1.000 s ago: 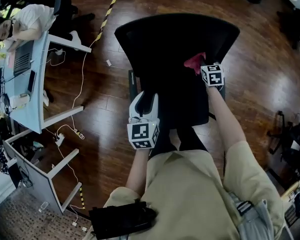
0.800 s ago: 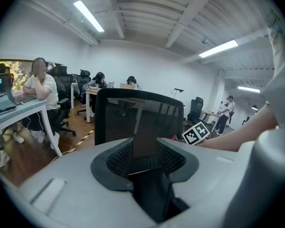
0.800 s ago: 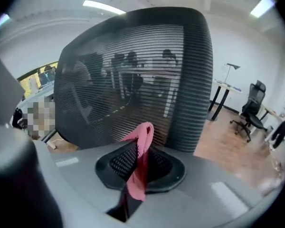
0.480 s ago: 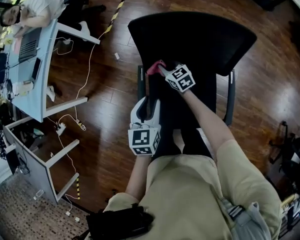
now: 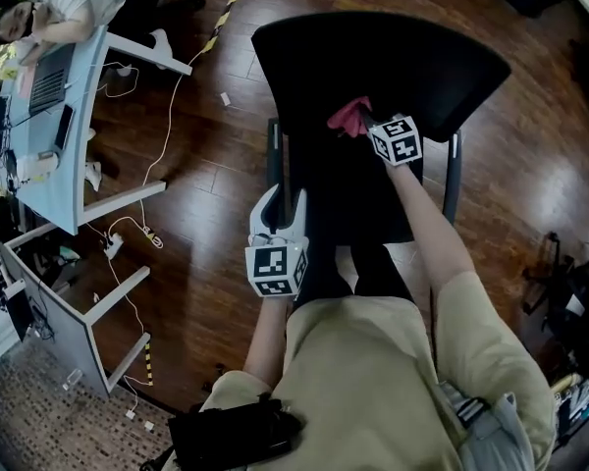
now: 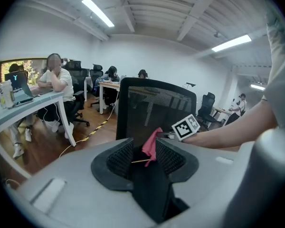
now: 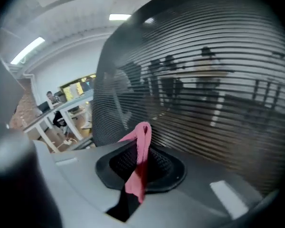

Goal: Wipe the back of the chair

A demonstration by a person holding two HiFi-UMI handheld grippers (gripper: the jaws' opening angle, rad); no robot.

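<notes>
A black mesh office chair stands in front of me on the wood floor. My right gripper is shut on a pink cloth and holds it against the chair's backrest, near its middle. In the right gripper view the cloth hangs folded between the jaws, with the mesh close behind it. My left gripper is lower and to the left, by the backrest's left edge. It is open with nothing in it. In the left gripper view the chair and the cloth show through the gap.
A light desk with a laptop stands at the left, and a person sits at it. Cables trail over the floor beside it. A black bag lies by my legs. Dark equipment is at the right edge.
The right gripper swept the pink cloth left across the backrest, then back right toward the middle. The left gripper has hardly moved.
</notes>
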